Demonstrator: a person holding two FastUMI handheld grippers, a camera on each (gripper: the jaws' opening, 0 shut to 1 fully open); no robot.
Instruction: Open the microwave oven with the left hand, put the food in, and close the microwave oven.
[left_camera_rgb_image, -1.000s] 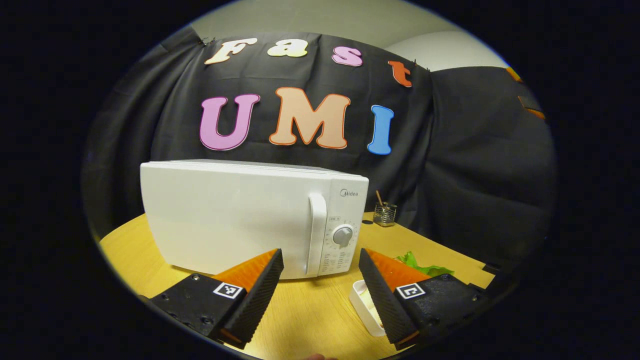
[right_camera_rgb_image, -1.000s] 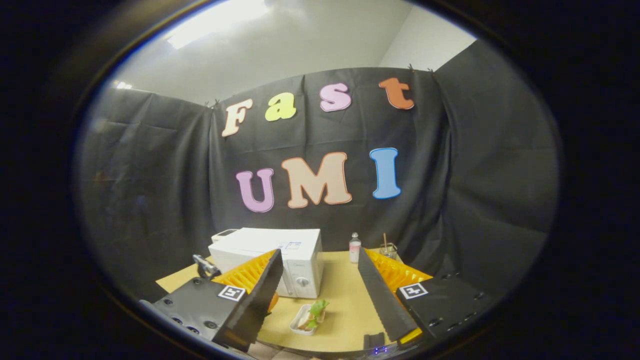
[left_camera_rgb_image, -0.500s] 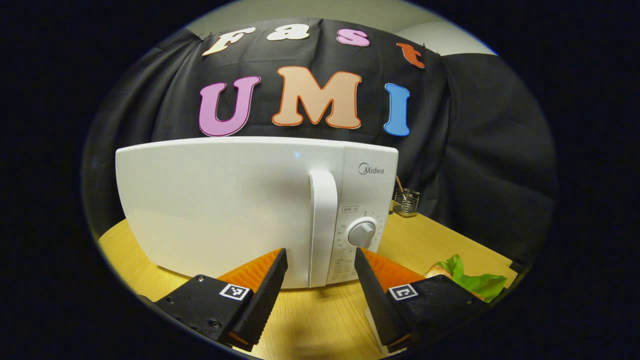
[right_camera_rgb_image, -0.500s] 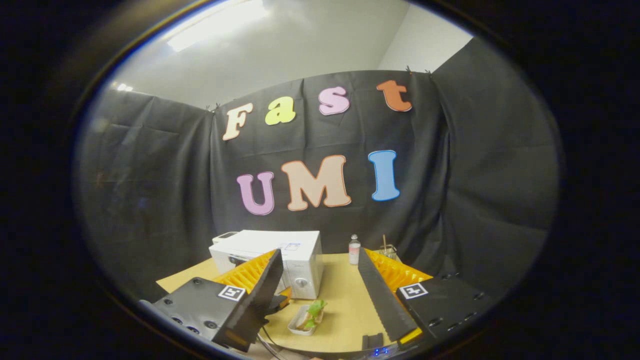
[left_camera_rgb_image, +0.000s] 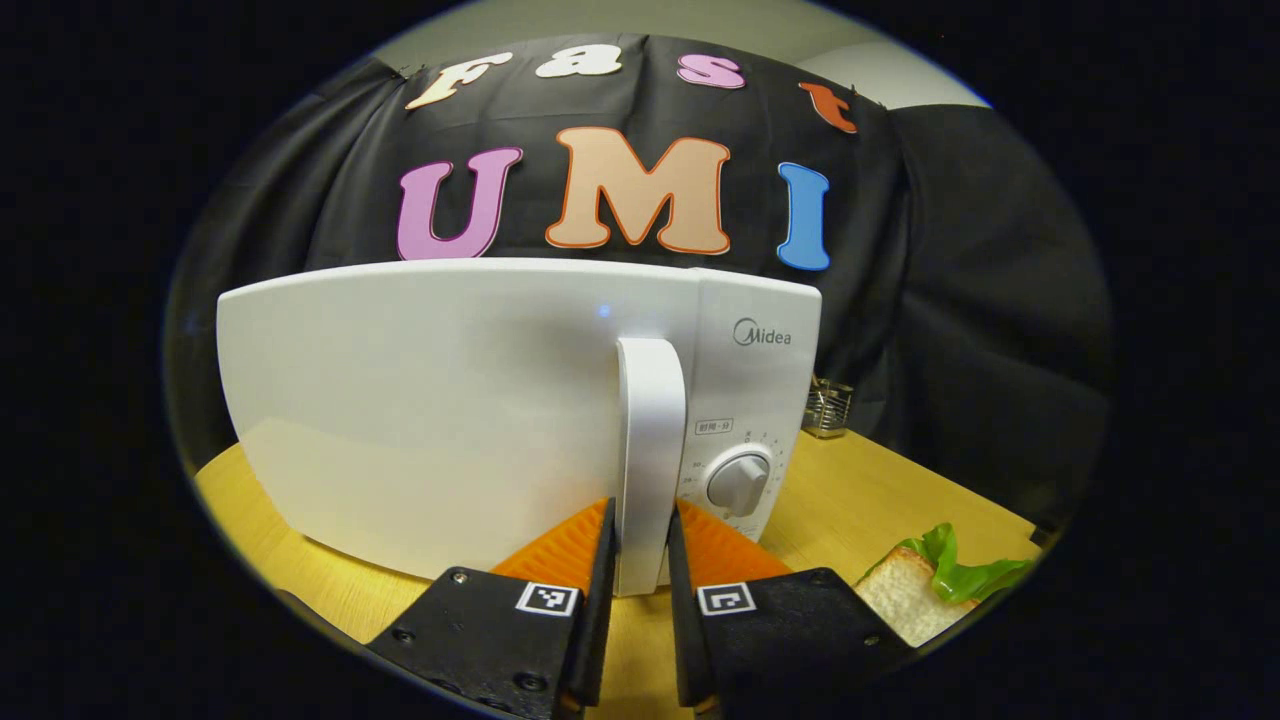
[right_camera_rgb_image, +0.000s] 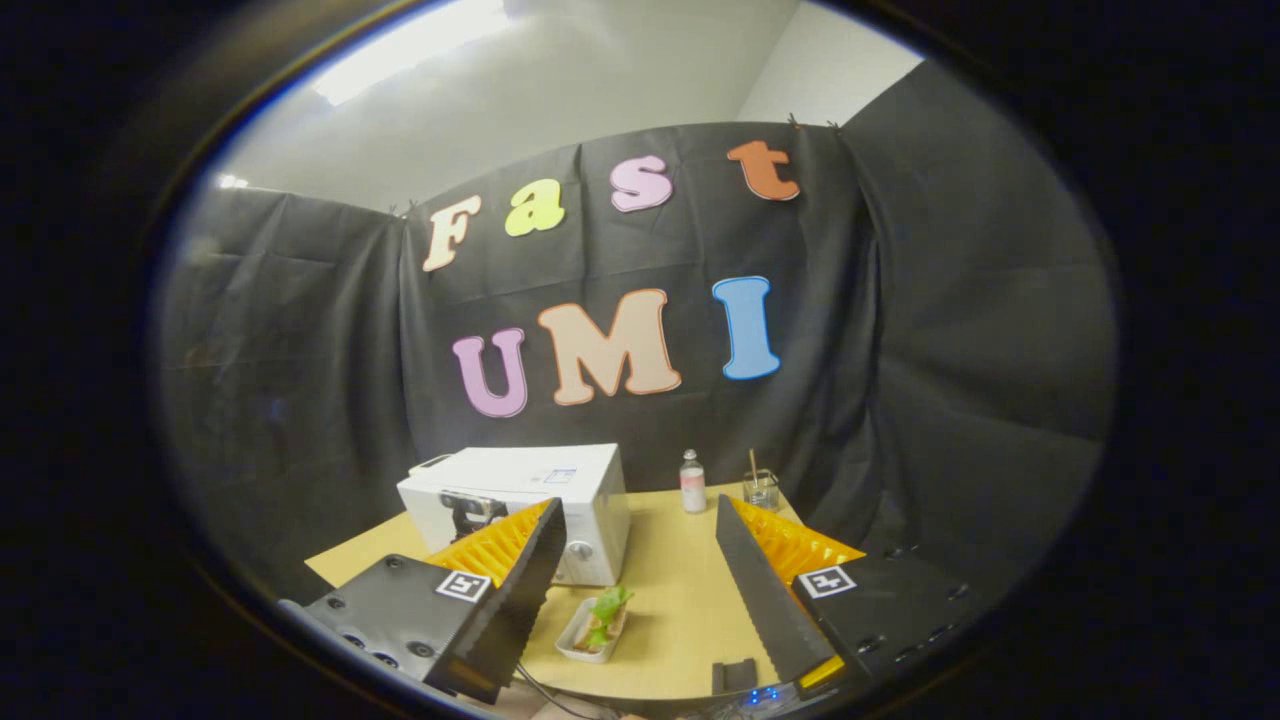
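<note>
A white microwave (left_camera_rgb_image: 450, 400) stands shut on the yellow table, its upright door handle (left_camera_rgb_image: 650, 430) beside the dial (left_camera_rgb_image: 738, 482). My left gripper (left_camera_rgb_image: 638, 565) is shut on the lower part of that handle, one finger on each side. The food, bread with green lettuce (left_camera_rgb_image: 915, 600), lies low on the right. In the right gripper view the microwave (right_camera_rgb_image: 530, 480) is far off, and the food sits in a white tray (right_camera_rgb_image: 590, 628) in front of it. My right gripper (right_camera_rgb_image: 640, 575) hangs open above the table's near edge, holding nothing.
A small bottle (right_camera_rgb_image: 691, 482) and a glass jar with a stick (right_camera_rgb_image: 760, 488) stand at the back of the table (right_camera_rgb_image: 670, 590); the jar (left_camera_rgb_image: 828, 408) is right of the microwave. A small dark device (right_camera_rgb_image: 737, 677) sits at the near edge.
My left gripper moved forward to the microwave and its fingers closed from wide open onto the door handle. The right gripper stayed open and shifted only slightly.
</note>
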